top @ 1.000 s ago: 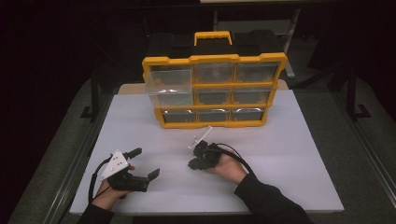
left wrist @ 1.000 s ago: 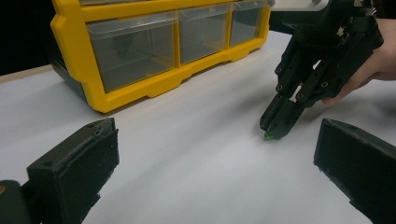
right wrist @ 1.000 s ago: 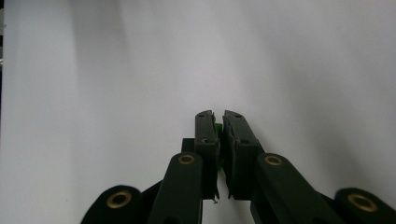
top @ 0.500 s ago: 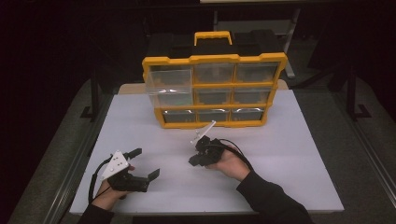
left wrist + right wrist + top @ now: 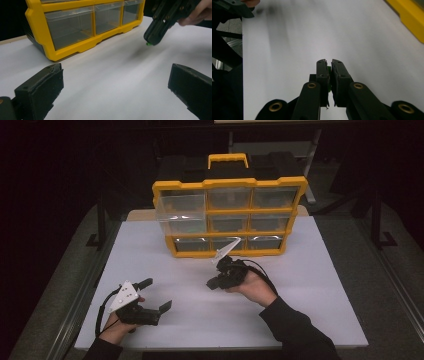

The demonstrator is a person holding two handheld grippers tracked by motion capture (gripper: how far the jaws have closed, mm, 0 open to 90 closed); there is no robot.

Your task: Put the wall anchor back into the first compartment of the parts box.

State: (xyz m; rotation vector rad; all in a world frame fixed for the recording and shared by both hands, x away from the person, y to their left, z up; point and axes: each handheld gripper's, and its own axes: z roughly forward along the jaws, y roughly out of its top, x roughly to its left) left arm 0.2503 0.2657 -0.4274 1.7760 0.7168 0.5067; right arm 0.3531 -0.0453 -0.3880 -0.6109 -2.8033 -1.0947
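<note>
My right gripper [image 5: 213,283] hangs above the middle of the white table, its jaws pointing down and left. It is shut on a small green thing [image 5: 328,72], which peeks out between the pads and at the tip [image 5: 149,44]. A yellow organizer [image 5: 227,215] with clear drawers stands at the back, just beyond the right hand. Its top left drawer [image 5: 182,212] stands pulled out. My left gripper [image 5: 157,293] rests near the front left, open, with nothing between its jaws [image 5: 115,87].
The white table top [image 5: 310,285] spreads out to the right and in front of the organizer. Dark floor and metal frame rails [image 5: 85,285] run along the table's left side. The left hand's gripper [image 5: 234,7] sits at the far corner of the right gripper view.
The right hand has lifted its gripper off the table and carried it a little toward the organizer, still shut. The left gripper has stayed put.
</note>
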